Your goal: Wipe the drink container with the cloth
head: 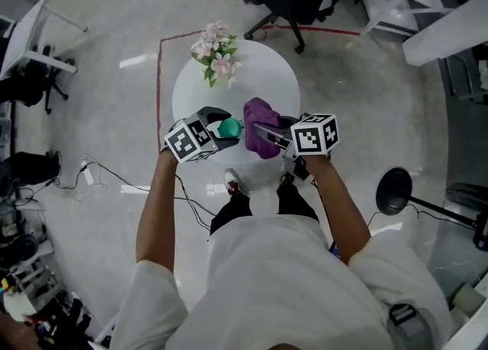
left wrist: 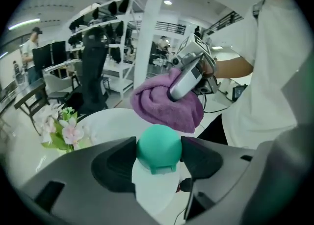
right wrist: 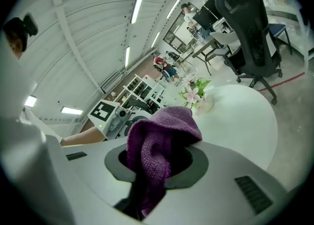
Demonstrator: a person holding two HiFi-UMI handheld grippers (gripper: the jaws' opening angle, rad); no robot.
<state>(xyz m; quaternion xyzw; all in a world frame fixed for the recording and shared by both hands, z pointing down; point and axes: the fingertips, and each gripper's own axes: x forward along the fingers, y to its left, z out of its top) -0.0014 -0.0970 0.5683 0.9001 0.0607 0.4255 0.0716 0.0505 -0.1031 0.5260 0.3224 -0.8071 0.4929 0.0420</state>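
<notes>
Drink container (head: 229,127): held in the air over the near part of the round table, at the scene's middle. Only its rounded teal part shows.
Left gripper (head: 223,129): jaws fairly wide apart, their pads pressed on the two sides of the teal dome. It has hold of the container.
Cloth (head: 261,126): purple and bunched, just right of the container and level with it. From the left gripper view it sits a little beyond and above the dome. I cannot tell whether they touch.
Right gripper (head: 258,135): jaws closed down on the cloth, with a fold spilling out over their tips and a tail hanging below.
Relation for the coming move: the container lies left of the right gripper's jaws, tip to tip. The cloth hand is the one to travel, and I judge it needs only a short way.
Container's axis: the dome's rounded end faces away from the left gripper. The body below is not clear enough to fix the long axis.
Table (head: 267,74): white, under both grippers.
Flowers (head: 216,51): at its far left edge, well apart from both grippers.
</notes>
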